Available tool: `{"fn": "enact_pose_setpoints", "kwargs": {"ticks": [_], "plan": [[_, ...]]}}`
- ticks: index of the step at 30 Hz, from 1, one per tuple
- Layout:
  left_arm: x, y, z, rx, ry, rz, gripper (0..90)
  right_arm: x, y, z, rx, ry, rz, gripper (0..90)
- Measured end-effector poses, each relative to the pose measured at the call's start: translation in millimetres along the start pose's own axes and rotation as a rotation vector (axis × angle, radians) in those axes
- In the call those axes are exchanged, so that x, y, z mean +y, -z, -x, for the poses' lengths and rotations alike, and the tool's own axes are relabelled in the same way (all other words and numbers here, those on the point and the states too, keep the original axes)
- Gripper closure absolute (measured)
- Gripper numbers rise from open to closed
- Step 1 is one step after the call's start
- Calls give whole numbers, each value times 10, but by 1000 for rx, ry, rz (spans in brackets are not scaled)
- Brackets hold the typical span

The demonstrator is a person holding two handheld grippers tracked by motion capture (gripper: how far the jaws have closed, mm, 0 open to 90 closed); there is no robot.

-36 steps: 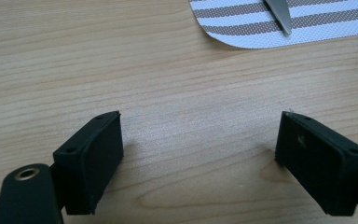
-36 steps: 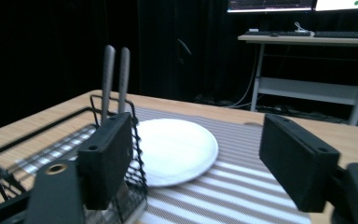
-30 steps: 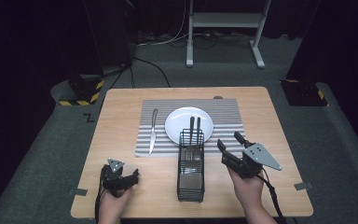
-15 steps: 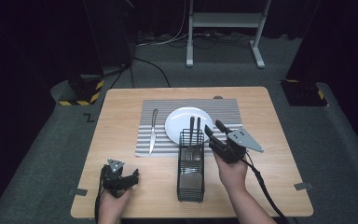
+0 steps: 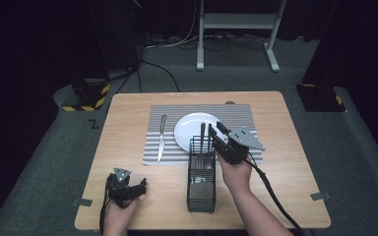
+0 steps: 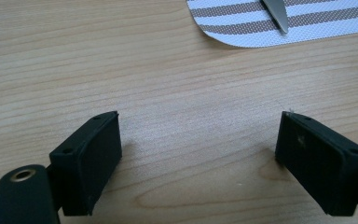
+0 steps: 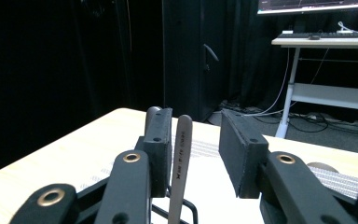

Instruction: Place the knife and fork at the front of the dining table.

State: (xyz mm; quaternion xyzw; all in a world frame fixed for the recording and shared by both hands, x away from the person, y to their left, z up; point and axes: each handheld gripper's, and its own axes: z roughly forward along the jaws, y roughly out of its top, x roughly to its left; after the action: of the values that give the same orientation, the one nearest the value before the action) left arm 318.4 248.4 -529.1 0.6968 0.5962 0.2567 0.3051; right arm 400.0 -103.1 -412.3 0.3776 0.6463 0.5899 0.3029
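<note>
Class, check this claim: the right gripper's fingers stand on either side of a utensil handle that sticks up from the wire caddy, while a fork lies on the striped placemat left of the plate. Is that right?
Not quite. The piece on the striped placemat left of the plate is a knife, as the high view shows. The rest holds: the right gripper has its fingers either side of a utensil handle rising from the wire caddy.

Knife (image 5: 162, 137) left of plate (image 5: 189, 130)

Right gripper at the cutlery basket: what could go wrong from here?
The right gripper, jaws just closing, has one utensil handle beside its left pad, off-centre: it may pinch at the edge and slip. A second handle behind that pad could get knocked. Pulling at a slant could tip the tall wire basket.
</note>
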Motion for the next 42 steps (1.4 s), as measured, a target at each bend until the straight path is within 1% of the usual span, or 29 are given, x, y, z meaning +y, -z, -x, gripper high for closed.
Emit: {"fn": "enact_pose_setpoints", "kwargs": {"ticks": [2, 4, 7, 9, 11, 16, 19, 20, 22, 24, 26, 29, 30, 33, 37, 42], "plan": [[0, 0, 0, 0, 0, 0, 142, 2, -16, -4, 1, 0, -7, 668], [-2, 2, 1, -1, 0, 0, 143, 5, -23, -1, 8, -12, -11, 676], [-1, 2, 0, 0, -1, 0, 142, -5, -48, -6, 7, -9, -25, 690], [-2, 2, 1, 0, -1, 0, 142, -15, -66, -2, 13, -22, -33, 692], [-2, 2, 1, 0, -1, 0, 142, -23, -72, -3, 10, -21, -37, 700], [-2, 2, 1, -1, -1, 0, 142, -30, -93, -5, 18, -30, -36, 726], [-2, 3, 1, -1, 0, 0, 142, -44, -117, -11, 19, -31, -44, 764], [-2, 3, 1, -1, 0, -1, 142, -49, -121, -15, 22, -32, -46, 799], [-2, 3, 1, -1, 0, -1, 142, -50, -115, -27, 21, -23, -40, 818], [-2, 3, 1, -1, 1, 0, 142, -46, -104, -39, 29, -28, -35, 835], [-2, 3, 1, -1, 0, -1, 142, -38, -86, -52, 30, -24, -27, 877], [-1, 2, -2, -2, -4, -1, 140, -24, -65, -71, 37, -8, -28, 879], [-1, 2, -2, -2, -4, -1, 140, -23, -50, -75, 39, -11, -28, 880], [-1, 1, -1, -3, -2, 0, 140, -12, 9, -85, 55, -5, -6, 882], [-1, 1, -2, -2, -5, -1, 140, 20, 77, -94, 67, -2, 8, 884], [-1, 2, -2, -2, -4, -1, 140, 101, 188, -93, 76, -9, 64, 885]]}}
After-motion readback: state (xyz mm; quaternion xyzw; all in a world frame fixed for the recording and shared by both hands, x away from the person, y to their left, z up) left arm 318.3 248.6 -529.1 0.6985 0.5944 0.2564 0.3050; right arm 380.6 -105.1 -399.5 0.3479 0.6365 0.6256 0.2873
